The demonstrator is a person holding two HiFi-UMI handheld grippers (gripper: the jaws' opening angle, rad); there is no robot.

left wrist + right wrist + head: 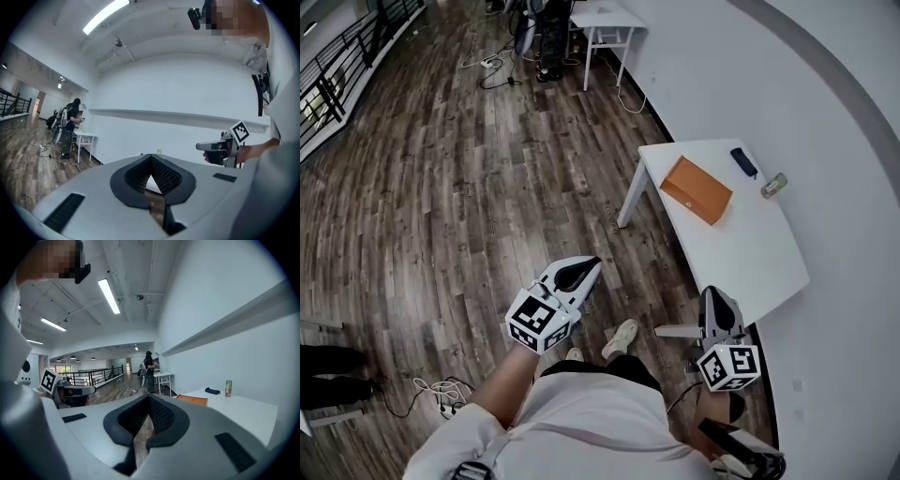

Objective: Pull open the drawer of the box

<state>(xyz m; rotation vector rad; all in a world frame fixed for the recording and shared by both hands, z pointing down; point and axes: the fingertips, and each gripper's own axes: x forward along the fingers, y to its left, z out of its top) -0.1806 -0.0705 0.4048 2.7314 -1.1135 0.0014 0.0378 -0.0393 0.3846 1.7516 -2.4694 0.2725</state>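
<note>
The box (697, 189) is flat and orange and lies on a white table (750, 253) against the curved wall; it also shows in the right gripper view as an orange box (192, 400). I cannot make out its drawer from here. My left gripper (591, 266) is held over the wood floor, well short of the table, its jaws shut on nothing (151, 157). My right gripper (711, 294) hovers near the table's near corner, an arm's reach from the box, with its jaws also shut and empty (149, 397).
A dark blue pouch (743, 161) and a can (774, 185) sit on the table beyond the box. A second small white table (609, 21) stands farther along the wall, with a person (70, 126) beside it. Cables (441, 394) lie on the floor; a railing (337, 66) runs at far left.
</note>
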